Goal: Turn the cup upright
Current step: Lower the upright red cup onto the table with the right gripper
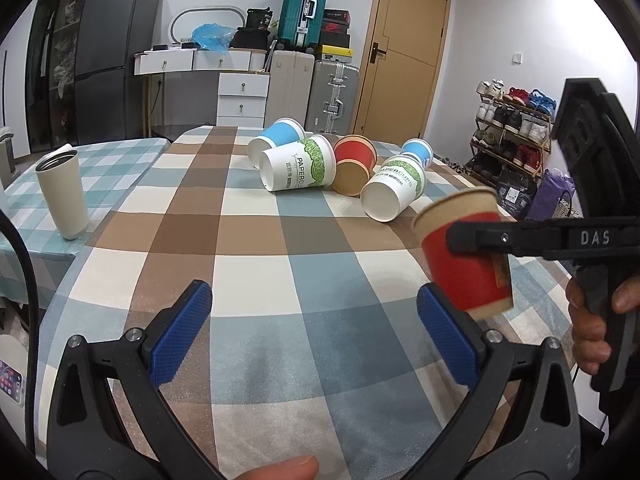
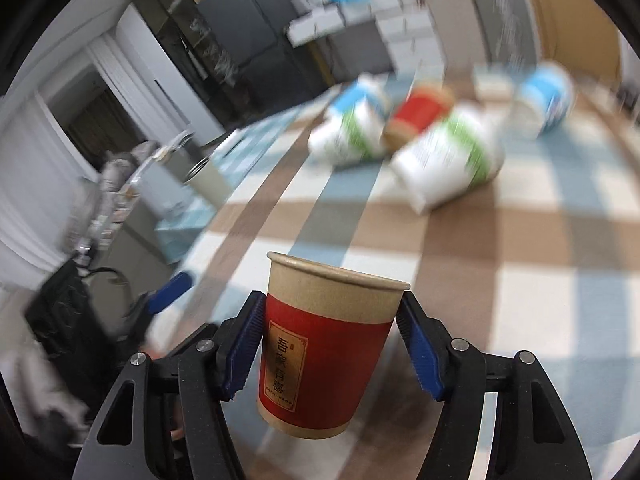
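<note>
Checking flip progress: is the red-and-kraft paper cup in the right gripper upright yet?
Nearly upright: red-and-kraft paper cup, rim up, slightly tilted, in the air, clamped by right gripper.

The desk [image 1: 256,280] was covered by a checked cloth of brown, cream and grey-blue squares. At its far end five paper cups lay on their sides in a loose cluster: a blue one [image 1: 276,138], a white one with a green band [image 1: 298,170], a red and brown one [image 1: 354,164], another white and green one [image 1: 394,188] and a second blue one [image 1: 418,151]. An adjoining surface with a teal check cloth [image 1: 116,156] carried an upright steel tumbler [image 1: 62,194].
</note>
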A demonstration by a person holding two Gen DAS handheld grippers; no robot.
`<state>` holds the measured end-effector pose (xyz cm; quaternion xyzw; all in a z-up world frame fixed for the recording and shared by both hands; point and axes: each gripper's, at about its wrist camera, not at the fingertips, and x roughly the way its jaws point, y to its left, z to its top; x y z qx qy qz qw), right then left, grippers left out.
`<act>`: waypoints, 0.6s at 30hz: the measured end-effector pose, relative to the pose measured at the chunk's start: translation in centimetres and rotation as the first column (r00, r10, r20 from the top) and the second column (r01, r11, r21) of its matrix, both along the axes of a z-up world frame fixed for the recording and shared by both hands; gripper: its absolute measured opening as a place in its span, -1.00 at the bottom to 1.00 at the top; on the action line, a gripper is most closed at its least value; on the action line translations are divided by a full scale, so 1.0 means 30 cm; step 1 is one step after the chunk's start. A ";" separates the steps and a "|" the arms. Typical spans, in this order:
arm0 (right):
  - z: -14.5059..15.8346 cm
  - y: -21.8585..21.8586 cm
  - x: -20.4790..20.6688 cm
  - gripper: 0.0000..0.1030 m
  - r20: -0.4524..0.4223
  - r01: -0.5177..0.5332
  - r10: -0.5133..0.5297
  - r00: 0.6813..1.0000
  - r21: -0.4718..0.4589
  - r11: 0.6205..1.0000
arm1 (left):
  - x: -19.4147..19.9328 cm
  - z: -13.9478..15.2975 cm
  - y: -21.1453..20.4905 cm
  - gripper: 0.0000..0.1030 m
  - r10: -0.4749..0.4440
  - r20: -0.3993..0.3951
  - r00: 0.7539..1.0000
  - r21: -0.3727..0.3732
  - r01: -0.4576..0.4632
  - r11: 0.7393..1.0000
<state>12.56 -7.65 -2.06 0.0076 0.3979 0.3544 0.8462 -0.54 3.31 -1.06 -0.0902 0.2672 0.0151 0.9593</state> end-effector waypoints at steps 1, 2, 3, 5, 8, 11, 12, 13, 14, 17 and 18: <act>0.007 0.009 -0.012 0.30 0.055 0.012 -0.011 0.998 -0.021 1.000 | -0.001 0.000 -0.001 0.98 0.003 0.003 1.000 0.001 -0.003 1.000; 0.011 0.014 -0.020 0.31 0.090 0.017 -0.015 0.996 -0.030 0.999 | -0.001 0.000 -0.002 0.98 0.004 0.004 1.000 0.000 -0.004 1.000; 0.017 0.022 -0.026 0.31 0.126 0.024 -0.019 0.992 -0.037 0.999 | -0.004 0.002 0.000 0.98 0.004 0.004 1.000 -0.001 -0.004 1.000; 0.018 0.035 -0.030 0.31 0.170 0.034 -0.026 0.985 -0.039 0.999 | -0.004 0.002 -0.002 0.98 0.004 0.004 1.000 0.001 -0.004 1.000; 0.008 0.054 -0.012 0.31 0.180 0.034 -0.027 0.983 -0.035 0.999 | -0.001 0.000 -0.001 0.98 0.006 0.002 1.000 -0.003 -0.006 1.000; -0.005 0.086 0.002 0.31 0.189 0.039 -0.028 0.982 -0.055 0.998 | 0.001 0.000 -0.001 0.98 0.007 0.001 1.000 -0.003 -0.007 1.000; -0.005 0.085 0.004 0.31 0.185 0.038 -0.027 0.982 -0.056 0.998 | 0.000 0.001 0.000 0.98 0.007 0.001 1.000 -0.003 -0.007 1.000; -0.010 0.095 0.009 0.31 0.180 0.038 -0.026 0.983 -0.059 0.998 | 0.000 0.001 0.001 0.98 0.007 0.001 1.000 -0.003 -0.007 1.000; -0.014 0.101 0.020 0.31 0.174 0.040 -0.028 0.984 -0.064 0.997 | 0.000 0.001 0.000 0.98 0.007 0.002 1.000 -0.003 -0.007 1.000; -0.017 0.111 0.036 0.31 0.164 0.046 -0.033 0.986 -0.072 0.996 | 0.001 0.000 0.001 0.98 0.008 0.000 1.000 -0.004 -0.008 1.000; -0.017 0.114 0.039 0.31 0.164 0.047 -0.034 0.986 -0.072 0.996 | 0.000 0.000 0.001 0.98 0.007 0.001 1.000 -0.004 -0.007 1.000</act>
